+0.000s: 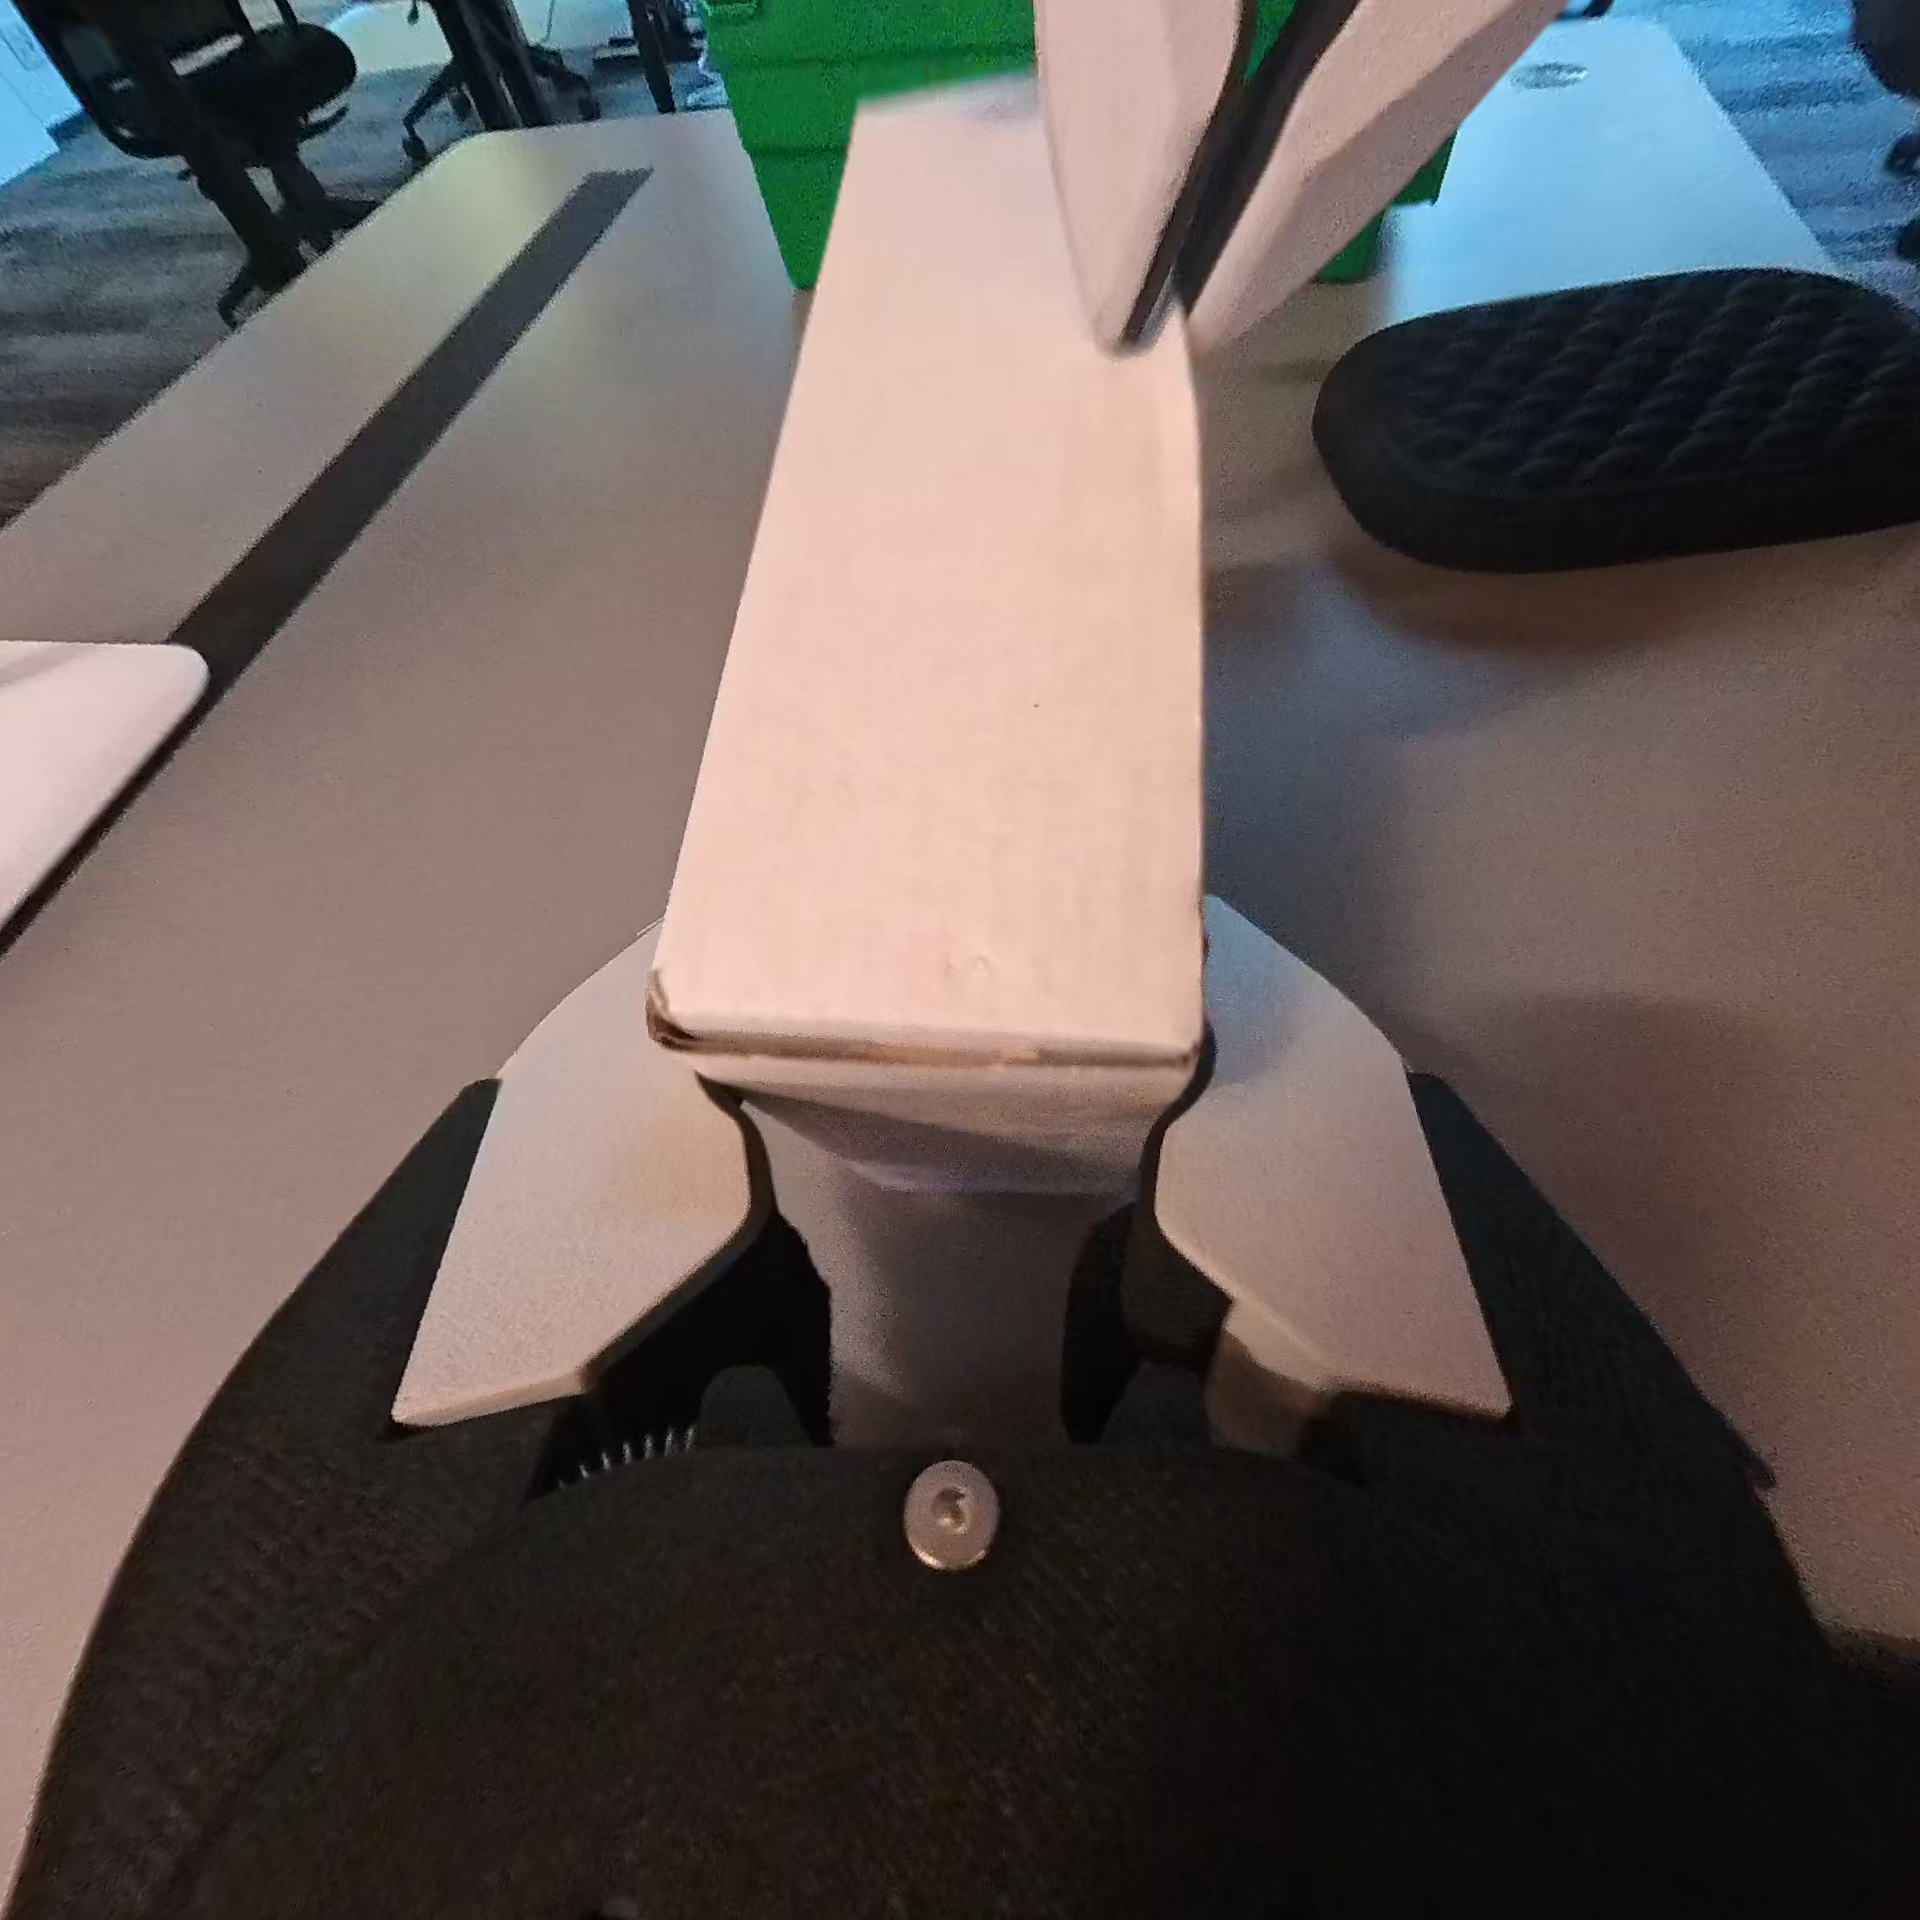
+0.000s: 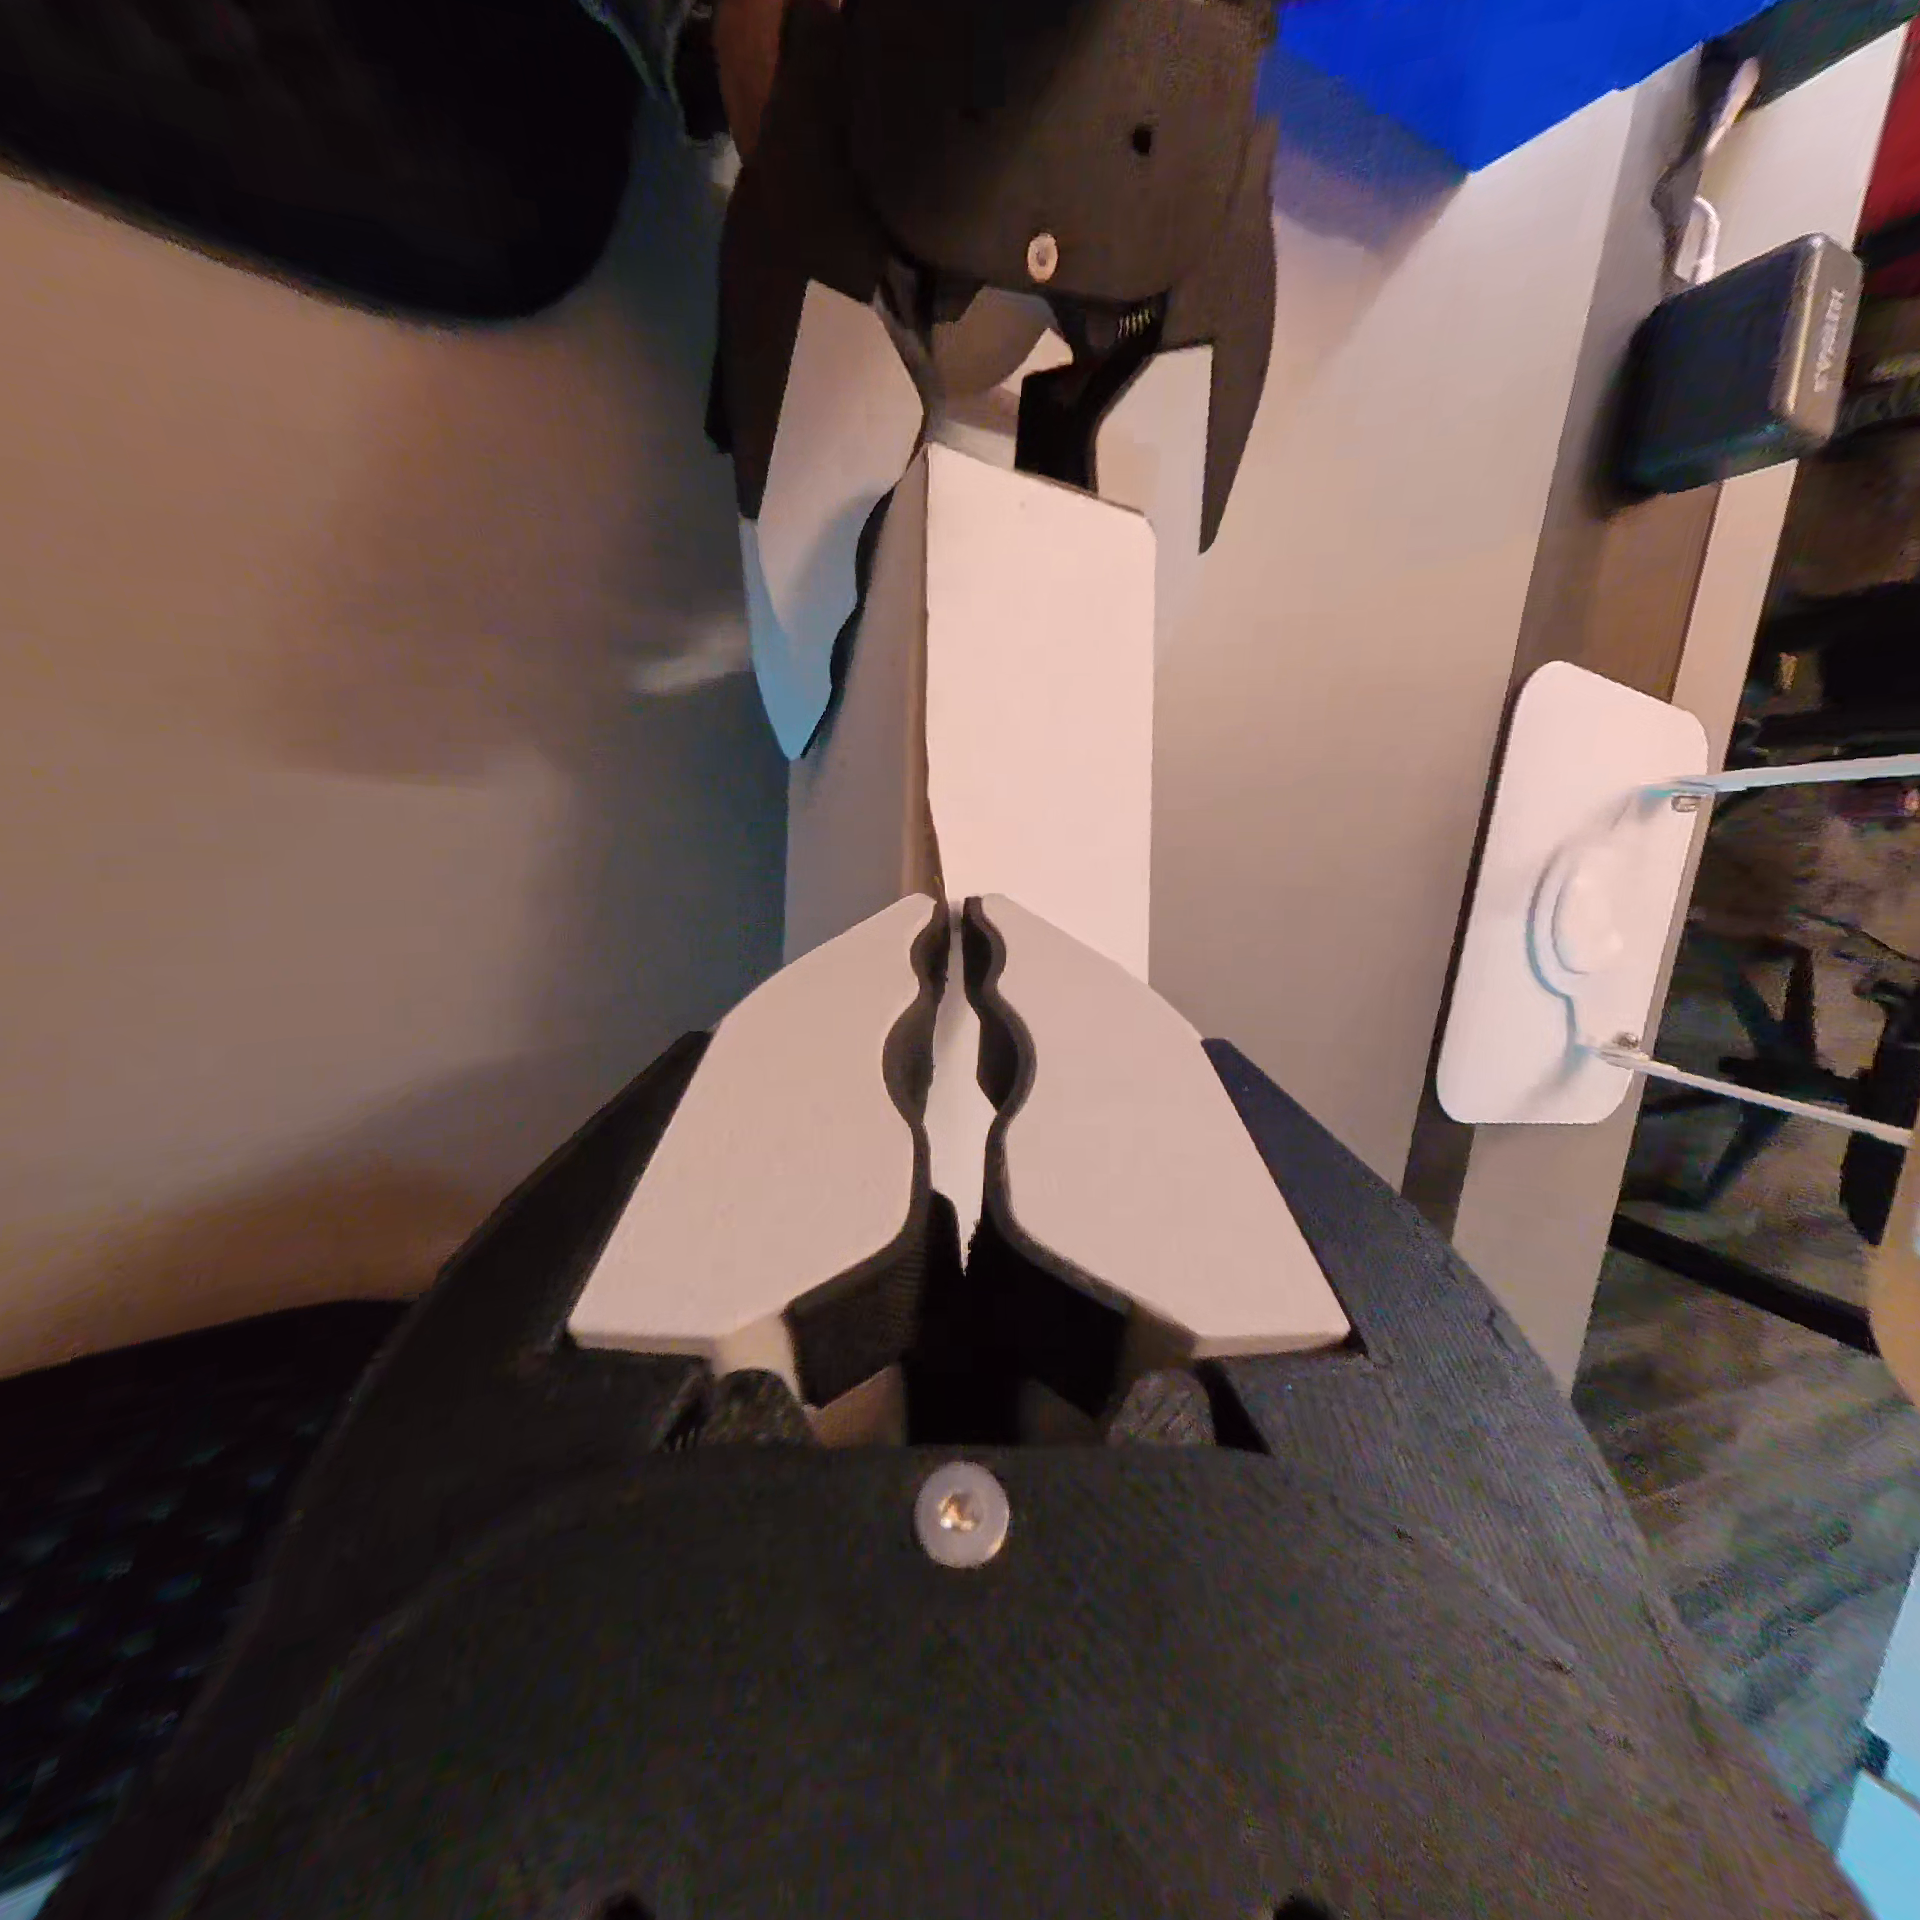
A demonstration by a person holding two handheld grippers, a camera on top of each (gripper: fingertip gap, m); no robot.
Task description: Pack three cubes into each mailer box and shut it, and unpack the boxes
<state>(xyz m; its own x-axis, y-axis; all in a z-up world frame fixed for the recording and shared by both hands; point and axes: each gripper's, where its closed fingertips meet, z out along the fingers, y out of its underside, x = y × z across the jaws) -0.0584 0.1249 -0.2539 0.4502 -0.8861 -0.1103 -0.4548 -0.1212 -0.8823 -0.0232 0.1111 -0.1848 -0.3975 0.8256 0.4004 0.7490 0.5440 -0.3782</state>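
Mailer box held between both claws above the bench.
Left claw [image 1: 935, 1049] clamps the box [image 1: 966, 644] near end; right claw [image 2: 956, 914] pinches its far flap. Likely opening or closing; next needs a steady flap pull.

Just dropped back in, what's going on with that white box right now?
Both handheld grippers are on one white mailer box, held above the grey table. The left gripper clamps the near end of the box between its fingers. The right gripper is pinched shut on a thin cardboard flap at the opposite end. Whether any cubes are inside cannot be seen. A black mesh pad and a green bin sit farther back.
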